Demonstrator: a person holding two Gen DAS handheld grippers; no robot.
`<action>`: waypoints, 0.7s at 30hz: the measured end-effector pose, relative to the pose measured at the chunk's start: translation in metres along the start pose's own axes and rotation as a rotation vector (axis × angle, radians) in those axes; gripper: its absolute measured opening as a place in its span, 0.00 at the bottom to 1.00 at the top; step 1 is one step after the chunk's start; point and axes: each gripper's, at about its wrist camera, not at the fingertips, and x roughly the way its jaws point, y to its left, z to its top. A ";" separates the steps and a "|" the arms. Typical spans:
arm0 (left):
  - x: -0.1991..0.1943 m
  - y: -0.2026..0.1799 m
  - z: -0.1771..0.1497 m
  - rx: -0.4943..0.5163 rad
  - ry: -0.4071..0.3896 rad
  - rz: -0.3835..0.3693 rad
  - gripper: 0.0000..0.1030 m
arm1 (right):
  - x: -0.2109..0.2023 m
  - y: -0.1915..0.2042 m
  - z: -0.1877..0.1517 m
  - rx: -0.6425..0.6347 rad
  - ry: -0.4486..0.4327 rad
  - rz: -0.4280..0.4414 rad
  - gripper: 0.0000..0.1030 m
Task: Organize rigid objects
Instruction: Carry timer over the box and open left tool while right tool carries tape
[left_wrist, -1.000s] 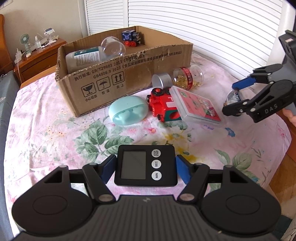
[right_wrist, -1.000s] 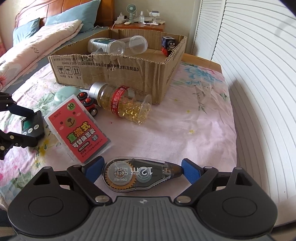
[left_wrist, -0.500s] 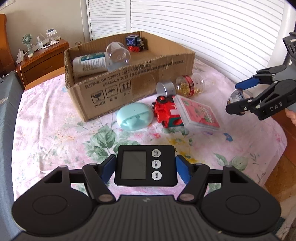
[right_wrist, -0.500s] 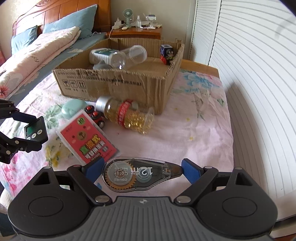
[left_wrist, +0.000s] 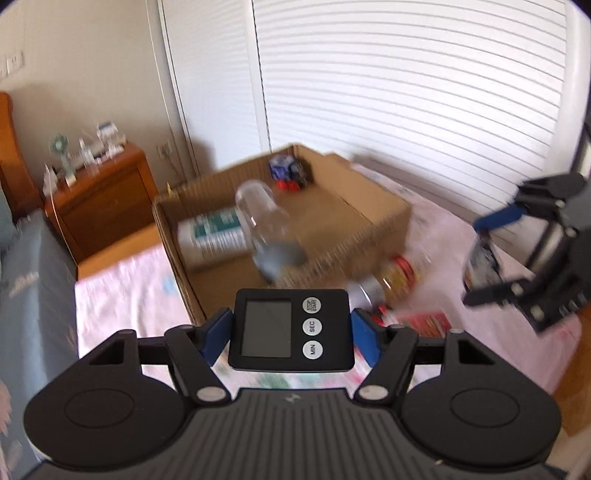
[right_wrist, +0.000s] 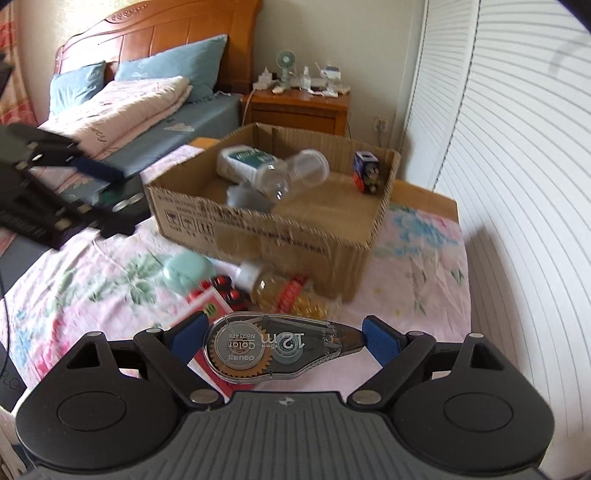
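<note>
My left gripper (left_wrist: 291, 330) is shut on a black digital timer (left_wrist: 290, 330) and holds it in the air near the front left corner of the open cardboard box (left_wrist: 373, 236). My right gripper (right_wrist: 282, 345) is shut on a clear correction tape dispenser (right_wrist: 275, 347), held above the bedspread in front of the box (right_wrist: 295, 236). The box holds a white bottle (right_wrist: 242, 160), a clear jar (right_wrist: 295, 175) and a small blue toy (right_wrist: 367, 171). On the bed lie a capsule bottle (right_wrist: 284, 291), a red toy car (right_wrist: 227, 291), a red card case (right_wrist: 207, 306) and a mint case (right_wrist: 186, 271).
The flowered bedspread (right_wrist: 424, 258) ends at a white slatted wall (right_wrist: 517, 184) on the right. A wooden nightstand (right_wrist: 299, 107) with a small fan stands behind the box. Pillows and a folded quilt (right_wrist: 129, 107) lie at the back left.
Both grippers have risen and moved toward the box with their objects still held. The left wrist view now looks down into the box; the view is blurred by motion.
</note>
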 end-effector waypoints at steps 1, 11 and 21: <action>0.004 0.003 0.005 0.001 -0.004 0.008 0.67 | 0.000 0.002 0.003 -0.005 -0.007 0.001 0.90; 0.043 0.034 0.029 -0.095 -0.025 0.070 0.78 | -0.002 0.008 0.024 -0.022 -0.043 0.001 0.90; 0.004 0.021 -0.012 -0.104 -0.033 0.062 0.98 | 0.003 0.009 0.044 -0.018 -0.054 -0.016 0.90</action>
